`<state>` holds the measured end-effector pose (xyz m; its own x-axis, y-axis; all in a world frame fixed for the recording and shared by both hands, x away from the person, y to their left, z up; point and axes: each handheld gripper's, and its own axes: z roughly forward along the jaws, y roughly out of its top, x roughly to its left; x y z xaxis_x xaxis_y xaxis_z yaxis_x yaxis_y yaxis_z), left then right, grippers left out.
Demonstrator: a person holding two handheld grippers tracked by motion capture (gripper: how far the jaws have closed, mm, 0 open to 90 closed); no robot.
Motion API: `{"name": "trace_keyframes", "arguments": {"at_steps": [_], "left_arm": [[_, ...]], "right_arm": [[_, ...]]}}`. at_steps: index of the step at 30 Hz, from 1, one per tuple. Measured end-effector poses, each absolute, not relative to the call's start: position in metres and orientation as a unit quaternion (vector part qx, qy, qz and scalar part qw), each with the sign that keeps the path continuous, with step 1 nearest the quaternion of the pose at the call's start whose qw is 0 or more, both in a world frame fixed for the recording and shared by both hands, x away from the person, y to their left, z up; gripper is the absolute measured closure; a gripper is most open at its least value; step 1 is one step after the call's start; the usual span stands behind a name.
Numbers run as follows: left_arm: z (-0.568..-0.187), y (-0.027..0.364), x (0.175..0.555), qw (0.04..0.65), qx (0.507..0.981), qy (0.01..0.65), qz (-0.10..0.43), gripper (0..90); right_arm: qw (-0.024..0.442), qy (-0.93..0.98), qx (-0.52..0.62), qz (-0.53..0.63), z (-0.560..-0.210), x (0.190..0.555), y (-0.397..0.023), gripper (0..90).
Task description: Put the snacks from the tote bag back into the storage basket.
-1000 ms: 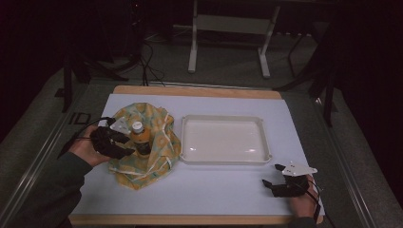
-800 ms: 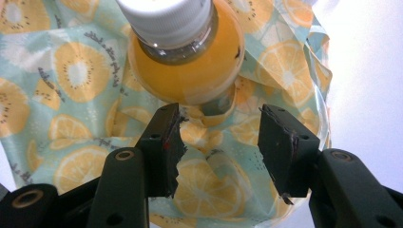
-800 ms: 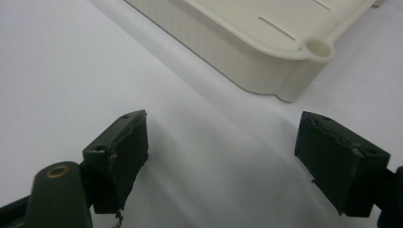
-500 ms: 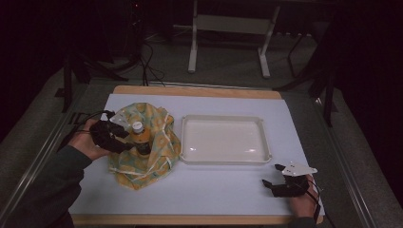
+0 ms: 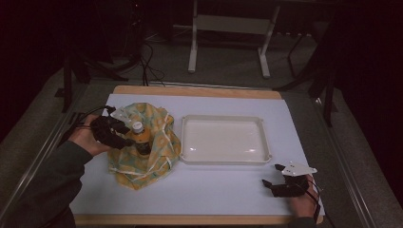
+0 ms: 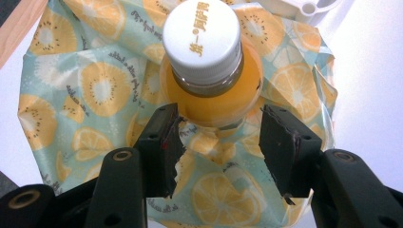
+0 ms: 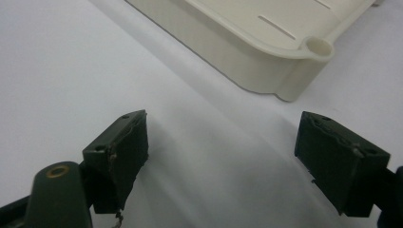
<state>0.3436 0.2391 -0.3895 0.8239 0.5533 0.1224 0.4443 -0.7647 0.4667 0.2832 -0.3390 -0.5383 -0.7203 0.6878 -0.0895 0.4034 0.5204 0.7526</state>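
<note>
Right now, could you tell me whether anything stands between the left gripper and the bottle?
Nothing visible does. The left gripper has just been opening; its jaws stand either side of the bottle, which sits upright on the fruit-print cloth, with only cloth beneath.

The bottle point(image 6: 212, 71) I'm working at stands upright on the cloth point(image 5: 142, 145), full of orange drink, its white cap point(image 6: 202, 35) printed with gold characters. The cloth, pale blue with orange and kiwi slices, lies rumpled around it on the worktop's left side.
</note>
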Motion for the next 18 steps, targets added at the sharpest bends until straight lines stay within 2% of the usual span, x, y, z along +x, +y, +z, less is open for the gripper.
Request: {"name": "trace_keyframes", "arguments": {"at_steps": [18], "left_arm": [[-0.384, 0.228, 0.36, 0.217, 0.934, 0.256, 0.122, 50.8]], "right_arm": [[0.193, 0.851, 0.32, 0.37, -0.538, 0.283, -0.339, 18.0]]}}
